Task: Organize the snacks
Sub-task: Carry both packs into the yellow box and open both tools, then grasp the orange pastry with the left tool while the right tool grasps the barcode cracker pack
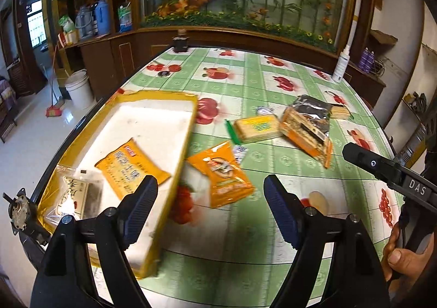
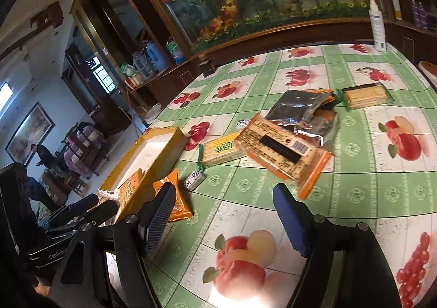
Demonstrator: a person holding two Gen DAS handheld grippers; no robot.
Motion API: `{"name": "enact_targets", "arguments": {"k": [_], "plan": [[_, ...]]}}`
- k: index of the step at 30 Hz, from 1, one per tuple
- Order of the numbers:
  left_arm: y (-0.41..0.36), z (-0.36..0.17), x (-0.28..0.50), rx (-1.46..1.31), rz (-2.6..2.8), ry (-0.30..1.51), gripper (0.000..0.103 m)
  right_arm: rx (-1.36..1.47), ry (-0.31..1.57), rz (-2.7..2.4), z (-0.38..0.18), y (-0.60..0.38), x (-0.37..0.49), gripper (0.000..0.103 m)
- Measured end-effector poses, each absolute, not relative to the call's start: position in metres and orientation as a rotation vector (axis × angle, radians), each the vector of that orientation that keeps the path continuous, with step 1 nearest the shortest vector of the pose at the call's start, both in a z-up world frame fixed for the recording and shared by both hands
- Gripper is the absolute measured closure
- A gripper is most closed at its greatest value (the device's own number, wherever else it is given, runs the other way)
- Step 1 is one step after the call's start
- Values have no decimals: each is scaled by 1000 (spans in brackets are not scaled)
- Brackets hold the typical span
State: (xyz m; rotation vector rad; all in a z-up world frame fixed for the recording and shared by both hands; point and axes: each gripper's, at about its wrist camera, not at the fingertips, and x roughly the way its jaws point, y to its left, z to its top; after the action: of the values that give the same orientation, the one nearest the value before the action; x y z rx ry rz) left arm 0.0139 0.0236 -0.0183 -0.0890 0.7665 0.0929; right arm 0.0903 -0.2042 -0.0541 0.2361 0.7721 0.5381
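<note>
- The table (image 1: pixel 273 84) wears a glossy plastic cloth, green checks with printed red fruit, its sheen smeared by blur low in both views.
- A shallow rectangular cardboard box (image 1: pixel 174 94), yellow outside and white inside, lies in the left half of the left wrist view. Inside it are a crinkly yellow snack packet (image 1: pixel 131 168) and, at the lower left, a clear-wrapped pastry (image 1: pixel 73 196) with black brush lettering.
- Just outside the box's right wall, at centre frame, lies a flat orange sachet (image 1: pixel 221 174) with a pillow shape. Beside its upper right corner is a small blue-and-white wrapped sweet (image 1: pixel 240 150).
- Further up and right is a clear-wrapped block of pale wafers (image 1: pixel 256 127) with a green end. Touching it is a long orange biscuit pack (image 1: pixel 306 133), torn open, with crumpled silver foil (image 1: pixel 311 108) above it.
- A second wafer block (image 2: pixel 366 96) sits at the upper right of the right wrist view, and a white spray bottle (image 2: pixel 378 26) stands upright at the table's far edge.
- The left gripper (image 1: pixel 210 209) tilts downward, its ribbed blue pads spread wide with nothing between them; its left finger overlaps the box wall.
- The right gripper (image 2: pixel 224 223) also slants down, spread and empty over printed apples. A hand (image 1: pixel 404 256) wraps its handle at the lower right of the left wrist view.
</note>
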Motion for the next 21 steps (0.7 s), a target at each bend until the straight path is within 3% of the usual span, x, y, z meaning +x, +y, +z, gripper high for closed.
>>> {"name": "enact_targets", "arguments": {"k": [10,21], "plan": [[-13,-14,12,-16,122,743,23,169,692,468,-46,-231,65,24],[-26,-55,47,-78,156,896,20,185,737,420,-61,-251,70,23]]}}
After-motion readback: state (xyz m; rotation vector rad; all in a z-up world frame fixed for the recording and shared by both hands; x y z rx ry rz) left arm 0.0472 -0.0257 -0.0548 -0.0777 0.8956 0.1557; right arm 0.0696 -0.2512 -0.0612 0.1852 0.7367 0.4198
